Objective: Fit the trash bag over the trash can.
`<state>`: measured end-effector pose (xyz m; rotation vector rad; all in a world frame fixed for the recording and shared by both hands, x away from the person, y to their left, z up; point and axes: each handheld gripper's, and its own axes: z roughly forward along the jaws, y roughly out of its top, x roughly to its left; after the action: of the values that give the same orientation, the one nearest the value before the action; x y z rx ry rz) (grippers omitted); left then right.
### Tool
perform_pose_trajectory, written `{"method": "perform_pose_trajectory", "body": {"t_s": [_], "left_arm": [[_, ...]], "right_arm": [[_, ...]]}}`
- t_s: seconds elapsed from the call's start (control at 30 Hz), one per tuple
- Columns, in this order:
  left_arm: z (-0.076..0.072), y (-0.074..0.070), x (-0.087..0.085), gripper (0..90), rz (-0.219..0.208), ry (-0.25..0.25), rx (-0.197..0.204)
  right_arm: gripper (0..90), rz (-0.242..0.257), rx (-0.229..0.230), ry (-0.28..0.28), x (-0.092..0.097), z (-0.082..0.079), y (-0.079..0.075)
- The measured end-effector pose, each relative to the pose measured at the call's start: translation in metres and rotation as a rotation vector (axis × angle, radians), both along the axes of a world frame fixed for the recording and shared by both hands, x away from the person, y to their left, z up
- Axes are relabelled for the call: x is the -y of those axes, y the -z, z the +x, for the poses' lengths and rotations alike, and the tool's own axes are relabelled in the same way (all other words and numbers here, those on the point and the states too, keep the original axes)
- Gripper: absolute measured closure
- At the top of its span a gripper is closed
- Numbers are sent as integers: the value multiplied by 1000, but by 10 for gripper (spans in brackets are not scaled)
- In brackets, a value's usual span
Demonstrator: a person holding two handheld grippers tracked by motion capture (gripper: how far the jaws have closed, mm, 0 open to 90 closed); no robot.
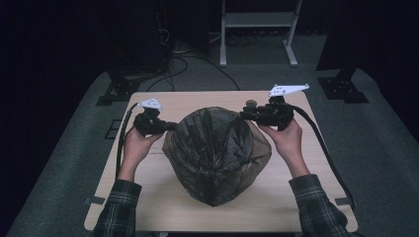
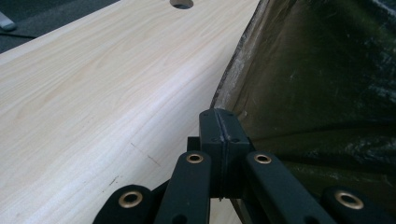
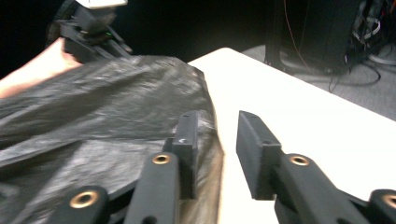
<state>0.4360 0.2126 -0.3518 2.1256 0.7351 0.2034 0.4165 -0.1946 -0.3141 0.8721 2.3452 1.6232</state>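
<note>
One dark, crinkly plastic bag [image 1: 217, 153] sat mid-surface [image 1: 301, 192], pale wood w/ rounded corners. Two tongs: left tongs [image 2: 219, 122] clamped on bag's edge; right tongs [image 3: 215, 140] parted, nothing pinched, beside bag.

Dim room, black at the upper corners of the high view; light falling from above on the pale wooden table [image 1: 291, 197]. Faint glints on the crinkled dark translucent plastic bag [image 1: 217, 148]. Soft motion blur across the right gripper view; near jaws out of focus.
</note>
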Motion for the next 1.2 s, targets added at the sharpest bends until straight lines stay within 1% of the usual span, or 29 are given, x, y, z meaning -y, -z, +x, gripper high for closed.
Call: {"method": "perform_pose_trajectory", "body": {"t_s": [0.03,0.07,0.1,0.13,0.23,0.3,0.33,0.37,0.43,0.5,0.53,0.57,0.6,0.63,0.67,0.7,0.73,0.77,0.83,0.87,0.9,0.93,0.97,1.0,1.03,1.1,1.13,1.17,1.2], "left_arm": [[0,0,0,900,0,0,0],[0,0,0,900,0,0,0],[0,0,0,900,1,0,1],[1,1,0,900,-1,-2,2],[3,4,1,900,4,-11,-1],[5,7,3,900,22,-19,-3],[5,7,3,900,22,-19,-3],[7,10,5,900,24,-21,-9],[9,16,8,900,30,-26,-20],[12,23,10,900,37,-26,-34],[14,29,12,900,49,-29,-52],[14,29,12,900,49,-29,-52],[16,35,13,900,63,-29,-65],[16,35,13,900,63,-29,-65],[16,39,13,900,68,-30,-73],[18,45,13,900,81,-32,-84],[18,45,13,900,81,-32,-84],[18,49,14,900,83,-31,-94],[18,55,14,900,102,-33,-105],[18,59,15,900,112,-32,-111],[18,63,15,900,117,-32,-121],[18,66,15,900,123,-32,-125],[18,66,15,900,123,-32,-125],[18,68,15,900,121,-34,-129],[18,73,16,900,128,-34,-135],[17,77,16,900,140,-35,-138],[16,80,17,900,143,-37,-140],[16,80,17,900,143,-37,-140],[15,87,17,900,148,-32,-151]], "right_arm": [[767,0,-12,-7,-1,3,2],[767,0,-12,-7,-1,3,2],[832,22,-22,-21,-1,5,4],[898,18,-16,-18,-1,7,6],[899,4,-9,-5,-2,8,8],[899,-8,-2,29,0,9,12],[899,-13,0,45,1,10,16],[899,-13,0,45,1,10,16],[899,-38,-6,85,4,13,25],[899,-56,-18,110,6,16,36],[900,-75,-34,132,8,19,46],[900,-75,-34,132,8,19,46],[900,-87,-53,148,10,21,57],[900,-87,-53,148,10,21,57],[900,-93,-58,153,10,22,61],[900,-111,-78,159,11,23,72],[900,-111,-78,159,11,23,72],[900,-127,-77,164,11,24,76],[899,-147,-104,168,10,25,88],[900,-158,-108,170,9,25,93],[900,-181,-120,170,7,25,101],[899,-186,-125,171,7,25,104],[899,-186,-125,171,7,25,104],[899,-187,-130,170,6,25,108],[899,-199,-133,171,5,26,113],[900,-207,-138,171,4,26,117],[900,-213,-142,172,3,26,119],[900,-213,-142,172,3,26,119],[900,-231,-146,171,1,26,126]]}}
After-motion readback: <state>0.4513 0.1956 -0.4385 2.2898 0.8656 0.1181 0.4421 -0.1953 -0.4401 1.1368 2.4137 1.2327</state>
